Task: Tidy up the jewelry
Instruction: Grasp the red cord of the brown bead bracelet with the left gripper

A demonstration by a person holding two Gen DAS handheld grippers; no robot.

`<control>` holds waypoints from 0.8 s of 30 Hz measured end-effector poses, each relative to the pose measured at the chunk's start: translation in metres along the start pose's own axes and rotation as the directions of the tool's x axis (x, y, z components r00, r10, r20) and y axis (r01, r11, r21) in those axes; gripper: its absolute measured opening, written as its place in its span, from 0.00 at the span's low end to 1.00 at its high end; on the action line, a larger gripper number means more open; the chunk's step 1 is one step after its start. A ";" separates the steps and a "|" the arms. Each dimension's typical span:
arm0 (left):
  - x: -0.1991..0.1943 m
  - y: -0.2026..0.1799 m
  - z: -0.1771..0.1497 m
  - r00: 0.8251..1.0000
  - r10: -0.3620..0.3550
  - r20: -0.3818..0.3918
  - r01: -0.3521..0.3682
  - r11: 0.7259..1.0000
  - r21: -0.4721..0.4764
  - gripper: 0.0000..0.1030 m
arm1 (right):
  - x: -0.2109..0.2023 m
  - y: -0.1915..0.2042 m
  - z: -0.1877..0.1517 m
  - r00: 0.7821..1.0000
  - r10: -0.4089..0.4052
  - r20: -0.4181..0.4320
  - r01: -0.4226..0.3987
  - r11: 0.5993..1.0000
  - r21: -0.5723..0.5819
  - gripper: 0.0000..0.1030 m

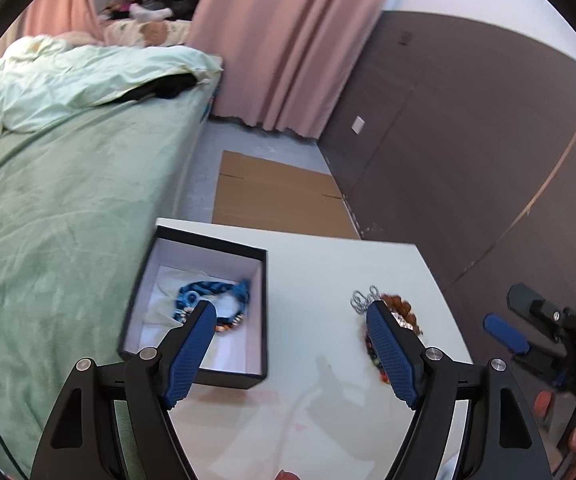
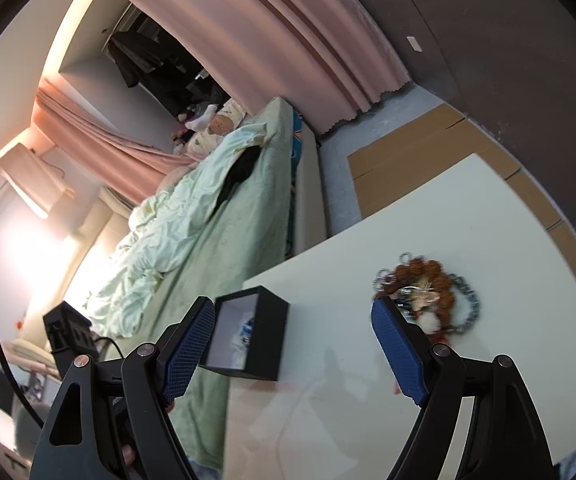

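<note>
An open black box (image 1: 262, 308) with a white inside stands on the white table (image 1: 319, 280) at its left edge. A blue beaded piece (image 1: 212, 294) lies in it. A pile of jewelry (image 1: 395, 310) with brown beads and silver chain lies on the table to the right of the box. My left gripper (image 1: 291, 312) is open and empty above the table, between box and pile. My right gripper (image 2: 292, 312) is open and empty, with the box (image 2: 266, 336) at its left finger and the pile (image 2: 427, 292) at its right finger. The right gripper also shows at the right edge of the left wrist view (image 1: 505, 334).
A bed with a green cover (image 1: 60, 216) runs along the table's left side. Flat cardboard (image 1: 276, 196) lies on the floor beyond the table. A dark wall panel (image 1: 467, 152) stands to the right, and pink curtains (image 1: 288, 40) hang at the back.
</note>
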State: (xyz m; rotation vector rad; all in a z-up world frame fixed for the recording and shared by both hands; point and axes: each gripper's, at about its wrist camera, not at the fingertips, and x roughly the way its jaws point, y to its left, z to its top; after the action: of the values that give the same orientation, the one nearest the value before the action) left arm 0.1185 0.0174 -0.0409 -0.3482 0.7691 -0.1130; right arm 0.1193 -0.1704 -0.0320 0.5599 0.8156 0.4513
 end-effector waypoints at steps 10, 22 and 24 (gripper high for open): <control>0.025 -0.033 -0.016 0.997 -0.048 -0.067 0.053 0.996 0.072 0.76 | -0.019 -0.034 0.003 0.993 -0.112 -0.038 0.112 0.994 0.000 0.79; 0.056 -0.068 -0.035 0.984 -0.087 -0.158 0.109 0.985 0.137 0.86 | -0.017 -0.090 0.000 0.978 -0.135 -0.157 0.164 0.969 0.187 0.79; 0.060 -0.078 -0.040 0.983 -0.089 -0.163 0.117 0.979 0.167 0.86 | -0.020 -0.097 0.002 0.978 -0.139 -0.156 0.170 0.963 0.210 0.79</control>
State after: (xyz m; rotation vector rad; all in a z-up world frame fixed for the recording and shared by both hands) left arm 0.1354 -0.0794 -0.0799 -0.2130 0.8882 -0.3072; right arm 0.1248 -0.2567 -0.0801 0.6710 1.0447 0.2580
